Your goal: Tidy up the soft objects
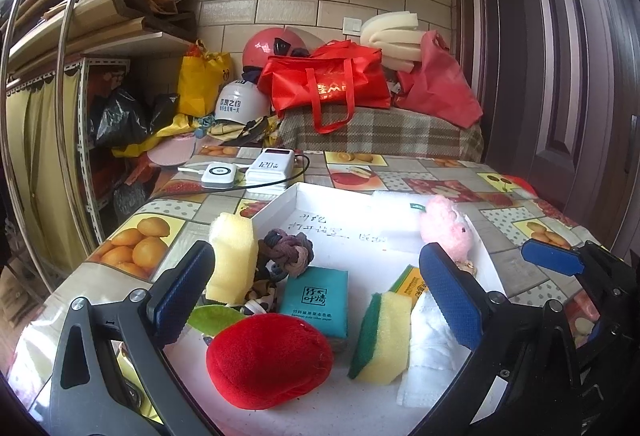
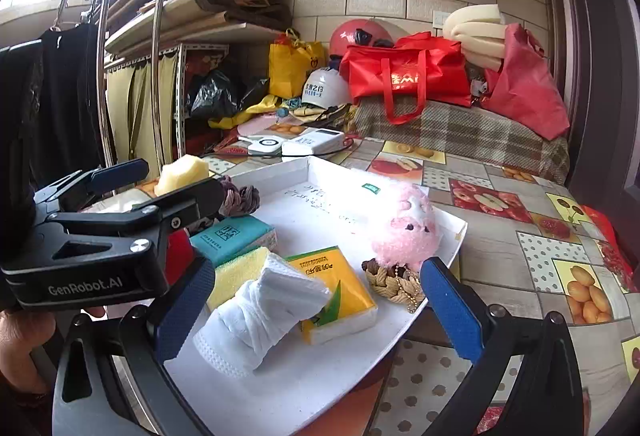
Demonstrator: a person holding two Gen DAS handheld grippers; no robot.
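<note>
A white tray (image 1: pixel 320 220) on the table holds soft things. In the left wrist view these are a red plush fruit (image 1: pixel 268 360), a teal tissue pack (image 1: pixel 314 300), a green-and-yellow sponge (image 1: pixel 382 336), a white cloth (image 1: pixel 428 352), a pink plush (image 1: pixel 446 226), knotted hair ties (image 1: pixel 288 248) and a yellow sponge (image 1: pixel 234 256). My left gripper (image 1: pixel 316 300) is open above the tray's near part, empty. My right gripper (image 2: pixel 318 304) is open over the white cloth (image 2: pixel 264 316) and a yellow tissue pack (image 2: pixel 336 292), next to the pink plush (image 2: pixel 404 224).
Two white power banks (image 1: pixel 248 168) with a black cable lie on the fruit-patterned tablecloth (image 1: pixel 400 172) behind the tray. Red bags (image 1: pixel 328 84), helmets, and foam sit on a plaid-covered surface at the back. A shelf and rack stand at the left. A door is on the right.
</note>
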